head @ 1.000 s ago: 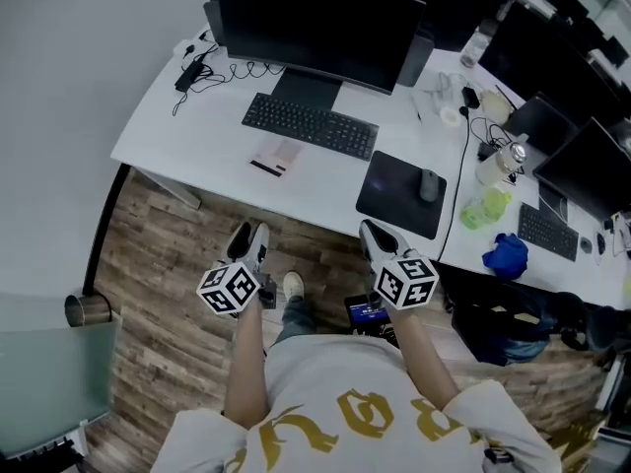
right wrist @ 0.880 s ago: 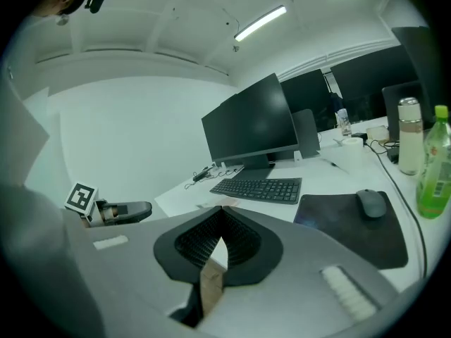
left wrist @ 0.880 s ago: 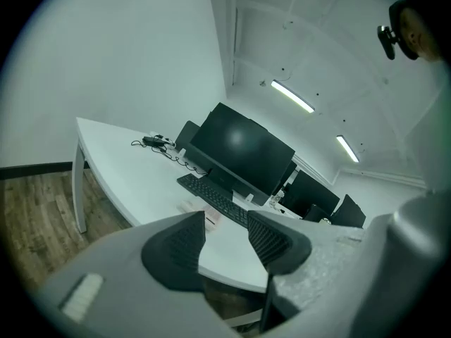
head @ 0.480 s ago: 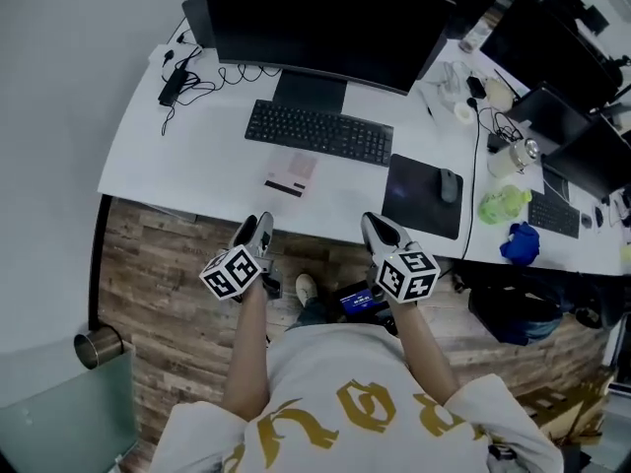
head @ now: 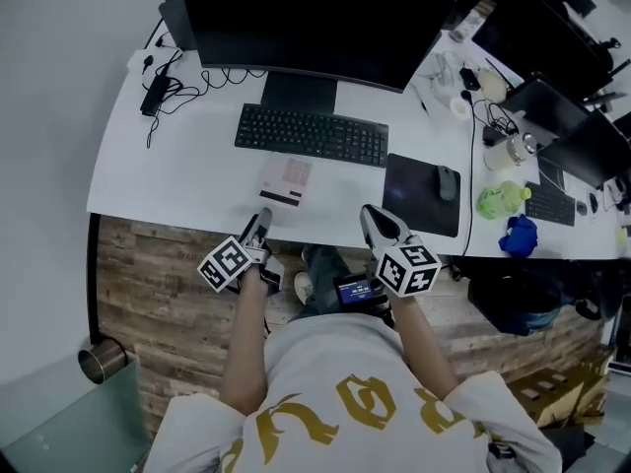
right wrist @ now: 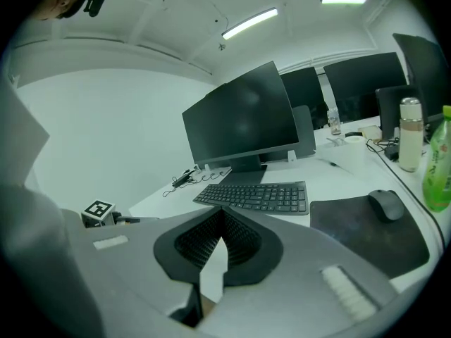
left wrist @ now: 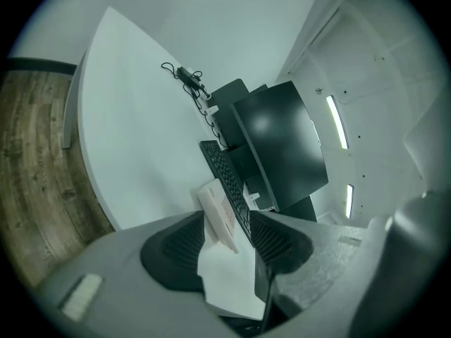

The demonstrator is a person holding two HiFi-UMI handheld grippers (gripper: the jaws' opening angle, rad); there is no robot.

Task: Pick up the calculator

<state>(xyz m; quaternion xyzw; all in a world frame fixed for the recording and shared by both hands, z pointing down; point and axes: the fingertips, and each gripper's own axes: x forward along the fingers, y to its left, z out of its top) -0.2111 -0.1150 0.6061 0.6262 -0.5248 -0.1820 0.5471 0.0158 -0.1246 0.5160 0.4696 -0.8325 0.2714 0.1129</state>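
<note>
The calculator (head: 287, 181), pinkish white with a dark strip at its near end, lies flat on the white desk (head: 177, 180) just in front of the keyboard (head: 311, 134). My left gripper (head: 259, 225) is over the desk's front edge, a little short of the calculator. In the left gripper view its jaws (left wrist: 227, 215) are opening, and the calculator (left wrist: 220, 208) shows ahead through the gap, untouched. My right gripper (head: 374, 222) hovers at the desk edge near the mouse pad (head: 422, 195). Its pads meet at the tips (right wrist: 224, 211), with nothing held.
A large monitor (head: 315, 23) stands behind the keyboard, and a mouse (head: 447, 182) sits on the pad. Cables and an adapter (head: 158, 82) lie at the far left. A green bottle (head: 498, 203), a blue object (head: 520, 236) and more clutter are at the right. A metal bin (head: 102, 361) stands on the wooden floor.
Both grippers have moved forward from over the floor to the desk's front edge. The left one has sunk and rolled, and now points at the calculator.
</note>
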